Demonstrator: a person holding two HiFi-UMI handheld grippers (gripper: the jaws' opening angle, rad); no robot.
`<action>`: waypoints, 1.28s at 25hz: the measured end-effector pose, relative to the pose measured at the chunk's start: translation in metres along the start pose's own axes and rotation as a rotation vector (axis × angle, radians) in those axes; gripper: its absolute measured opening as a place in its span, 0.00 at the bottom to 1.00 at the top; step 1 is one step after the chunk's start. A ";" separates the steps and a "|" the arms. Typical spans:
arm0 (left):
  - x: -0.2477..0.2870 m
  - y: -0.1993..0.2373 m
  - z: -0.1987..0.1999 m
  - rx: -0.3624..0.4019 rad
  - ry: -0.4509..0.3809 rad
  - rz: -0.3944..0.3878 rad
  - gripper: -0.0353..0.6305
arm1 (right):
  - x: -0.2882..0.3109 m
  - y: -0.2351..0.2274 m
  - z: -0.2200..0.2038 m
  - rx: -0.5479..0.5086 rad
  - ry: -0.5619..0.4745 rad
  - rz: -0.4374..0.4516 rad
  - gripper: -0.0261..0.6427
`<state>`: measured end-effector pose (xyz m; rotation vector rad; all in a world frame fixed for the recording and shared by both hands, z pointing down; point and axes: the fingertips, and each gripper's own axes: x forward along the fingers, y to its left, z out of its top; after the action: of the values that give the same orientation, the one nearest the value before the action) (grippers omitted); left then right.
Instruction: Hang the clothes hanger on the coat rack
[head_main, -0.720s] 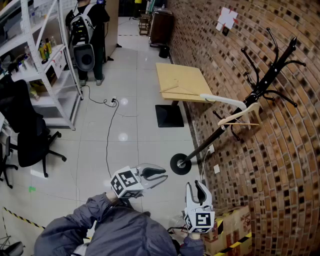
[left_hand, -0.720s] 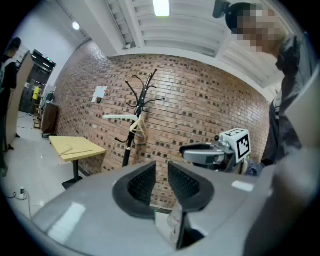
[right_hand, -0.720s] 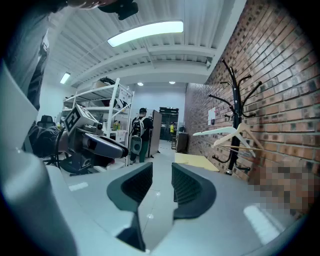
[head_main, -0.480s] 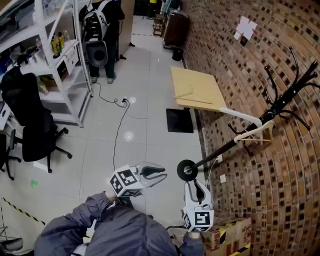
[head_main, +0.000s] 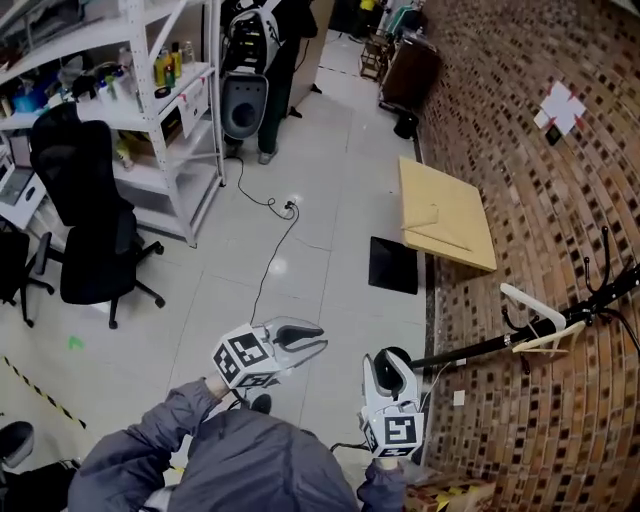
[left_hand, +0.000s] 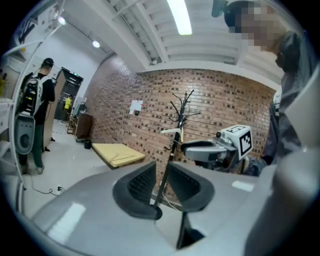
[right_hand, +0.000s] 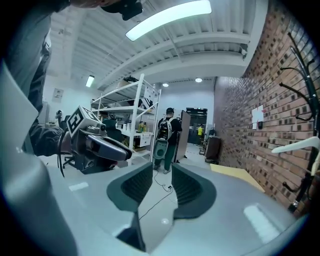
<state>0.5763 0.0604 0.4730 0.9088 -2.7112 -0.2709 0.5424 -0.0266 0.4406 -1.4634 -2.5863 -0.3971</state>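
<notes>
Sliding toward the right edge of the head view, the rack (head_main: 470, 350) is now lying low and partly cut off, while more of the floor, the shelves (head_main: 165, 110) and the chairs (head_main: 90, 230) is coming into sight on the left. Both claws are staying close in front of the person, well apart from the rack.

The hanger (head_main: 530, 305) is hanging on the rack against the brick wall, with neither claw touching it. Judging from this, the hanging is already done and the person is turning away from the rack.

The left claw (head_main: 318, 338) is sitting nearly pressed together, with only a thin slit showing and nothing in it; the rack's pole is merely showing far behind the slit. The right claw (head_main: 388, 358) is sitting partly spread and is pinching nothing.

As for writing, only the black-and-white square markers on the claws' cubes are showing. The paper (head_main: 562, 103) on the wall and the bottle labels on the shelves are too small to read.
</notes>
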 end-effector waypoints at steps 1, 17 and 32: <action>-0.007 0.010 0.000 -0.005 -0.005 0.018 0.17 | 0.011 0.004 0.002 -0.005 0.002 0.015 0.22; 0.047 0.150 0.011 -0.041 0.003 0.066 0.17 | 0.149 -0.067 -0.004 -0.015 0.010 0.059 0.22; 0.273 0.267 0.080 -0.001 0.132 -0.136 0.18 | 0.236 -0.283 -0.025 0.089 0.018 -0.149 0.22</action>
<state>0.1923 0.1104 0.5193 1.0731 -2.5339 -0.2300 0.1779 0.0205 0.4793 -1.2376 -2.6709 -0.3060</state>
